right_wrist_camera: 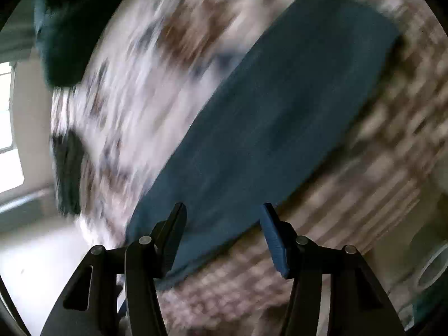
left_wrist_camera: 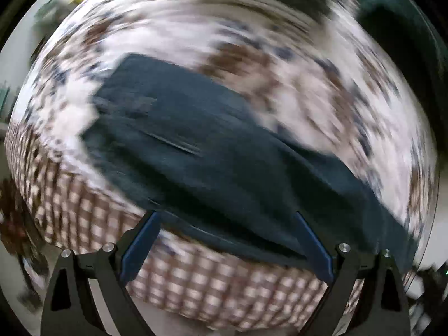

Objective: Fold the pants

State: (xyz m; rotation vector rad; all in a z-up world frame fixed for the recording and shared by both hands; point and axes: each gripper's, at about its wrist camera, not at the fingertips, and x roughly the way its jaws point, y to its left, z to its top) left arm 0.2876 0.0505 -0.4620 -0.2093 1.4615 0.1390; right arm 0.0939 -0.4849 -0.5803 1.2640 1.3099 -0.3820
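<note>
Dark teal pants (left_wrist_camera: 196,151) lie in a long folded strip on a bed with a white, brown-blotched cover (left_wrist_camera: 294,84). Both views are smeared by motion. My left gripper (left_wrist_camera: 226,221) hangs above the strip's near edge, pointing down, its blue-padded fingers (left_wrist_camera: 142,240) wide apart and empty. In the right wrist view the pants (right_wrist_camera: 266,117) run diagonally from lower left to upper right. My right gripper (right_wrist_camera: 222,212) stands open over their lower end, with no cloth pinched between the pads.
A brown-and-white checked cover (left_wrist_camera: 196,285) borders the bed's near side. Another dark garment (right_wrist_camera: 64,36) lies at the far end of the bed, and a small dark item (right_wrist_camera: 67,168) sits near its left edge. Pale floor (right_wrist_camera: 42,252) and a bright window (right_wrist_camera: 8,128) lie beyond.
</note>
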